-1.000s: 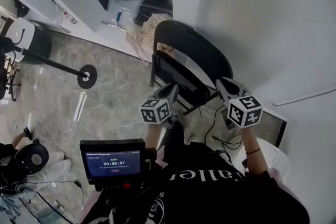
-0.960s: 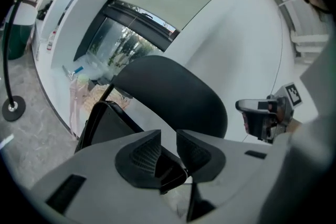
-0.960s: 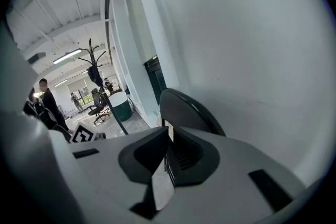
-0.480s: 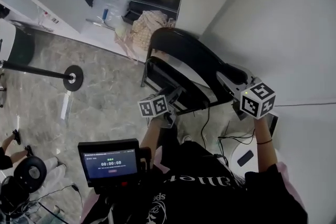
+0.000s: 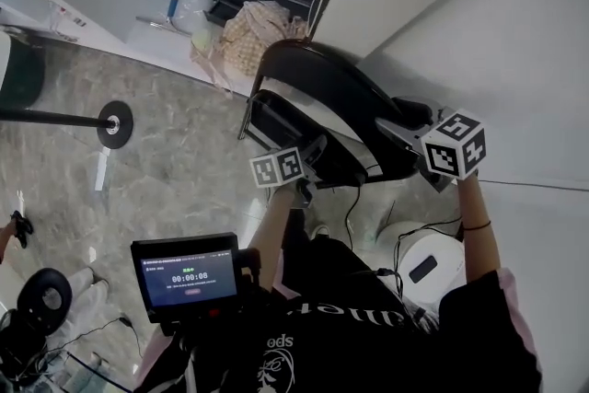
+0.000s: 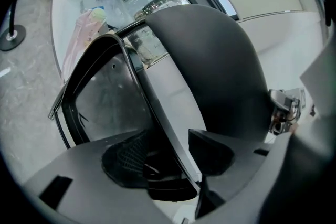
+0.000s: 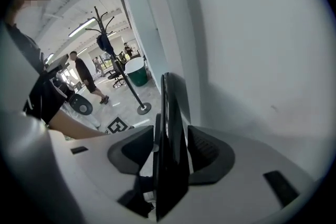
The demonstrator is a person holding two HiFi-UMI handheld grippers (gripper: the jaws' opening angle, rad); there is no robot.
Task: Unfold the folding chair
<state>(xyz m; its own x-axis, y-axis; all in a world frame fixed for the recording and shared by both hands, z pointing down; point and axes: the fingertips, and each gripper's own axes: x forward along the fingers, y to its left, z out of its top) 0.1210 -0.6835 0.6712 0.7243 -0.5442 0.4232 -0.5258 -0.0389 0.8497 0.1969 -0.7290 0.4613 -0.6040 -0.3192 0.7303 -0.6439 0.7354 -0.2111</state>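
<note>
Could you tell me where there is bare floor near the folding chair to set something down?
The marble floor left of the folding chair, between it and the stand's round base, is bare. It is crowded behind the chair, by the bags, and at its right, where cables and a white round unit lie.

Black folding chair (image 5: 336,92) on grey marble floor (image 5: 175,170), beside white wall (image 5: 515,41). Beige woven bag (image 5: 253,28) behind it, left.
</note>
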